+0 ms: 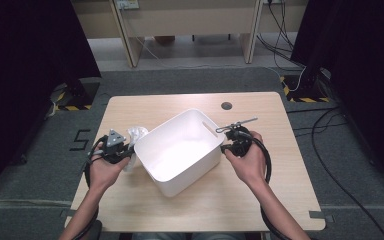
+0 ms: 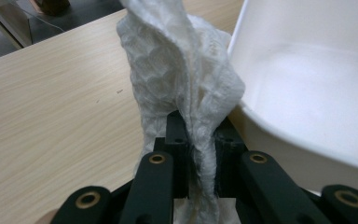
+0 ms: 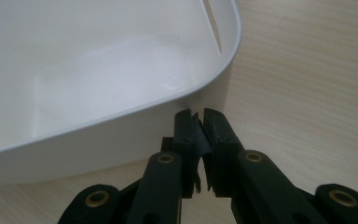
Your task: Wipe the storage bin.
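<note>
Closest to us in the left gripper view, the two black jaws are clamped tight on a white cloth (image 2: 186,88), some kind of waffle-textured rag that bunches up and rises from between the pads. From above we see the left gripper (image 1: 121,148) sitting at the left side of the white plastic bin (image 1: 180,150), with the cloth (image 1: 136,136) poking up just beside the bin's left wall, touching or nearly touching it. The cloth is outside the bin, over the table (image 1: 130,107), not in it.

Over on the other side, the right gripper (image 1: 228,142) is up against the bin's right wall, near the corner with the handle slot. In the right gripper view the bin (image 3: 121,70) sits just ahead of the jaws, which are pretty much clenched, pads nearly meeting with nothing we can make out between them. The tips sit right at the bin's outer wall, below the rim; whether they actually touch it we can't tell.

The bin itself sits turned at an angle in the middle of the light wood table. Just behind the right gripper there's a thin metal tool (image 1: 237,124) lying on the table.
</note>
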### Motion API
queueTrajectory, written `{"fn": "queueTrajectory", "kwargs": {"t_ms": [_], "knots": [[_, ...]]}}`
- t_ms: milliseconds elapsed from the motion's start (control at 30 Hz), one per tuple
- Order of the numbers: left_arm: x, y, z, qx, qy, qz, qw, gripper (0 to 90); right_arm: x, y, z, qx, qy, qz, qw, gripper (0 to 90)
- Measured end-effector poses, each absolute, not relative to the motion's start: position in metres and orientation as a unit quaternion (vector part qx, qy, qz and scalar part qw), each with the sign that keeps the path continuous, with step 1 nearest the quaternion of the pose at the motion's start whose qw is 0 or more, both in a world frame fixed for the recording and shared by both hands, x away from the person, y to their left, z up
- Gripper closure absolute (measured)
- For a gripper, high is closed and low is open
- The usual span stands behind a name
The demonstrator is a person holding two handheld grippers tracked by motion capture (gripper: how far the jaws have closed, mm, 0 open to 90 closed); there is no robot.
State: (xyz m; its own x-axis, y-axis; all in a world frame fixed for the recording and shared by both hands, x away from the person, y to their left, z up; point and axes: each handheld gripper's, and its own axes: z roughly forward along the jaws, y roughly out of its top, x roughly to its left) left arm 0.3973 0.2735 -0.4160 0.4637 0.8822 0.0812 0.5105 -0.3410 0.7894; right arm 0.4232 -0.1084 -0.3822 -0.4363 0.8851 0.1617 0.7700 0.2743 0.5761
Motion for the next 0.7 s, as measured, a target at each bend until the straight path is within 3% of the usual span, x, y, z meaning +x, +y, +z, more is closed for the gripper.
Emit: {"fn": "queueTrajectory", "kwargs": {"t_ms": [267, 567, 700], "knots": [[0.396, 0.252, -0.416, 0.781, 0.437, 0.249, 0.369, 79.2, 0.464, -0.087, -0.382, 0.549, 0.769, 0.312, 0.101, 83.4], [0.411, 0.218, -0.417, 0.794, 0.424, 0.243, 0.362, 79.2, 0.471, -0.079, -0.385, 0.566, 0.754, 0.313, 0.116, 82.8], [0.409, 0.223, -0.414, 0.788, 0.431, 0.25, 0.363, 79.2, 0.469, -0.086, -0.381, 0.568, 0.751, 0.315, 0.119, 77.9]]}}
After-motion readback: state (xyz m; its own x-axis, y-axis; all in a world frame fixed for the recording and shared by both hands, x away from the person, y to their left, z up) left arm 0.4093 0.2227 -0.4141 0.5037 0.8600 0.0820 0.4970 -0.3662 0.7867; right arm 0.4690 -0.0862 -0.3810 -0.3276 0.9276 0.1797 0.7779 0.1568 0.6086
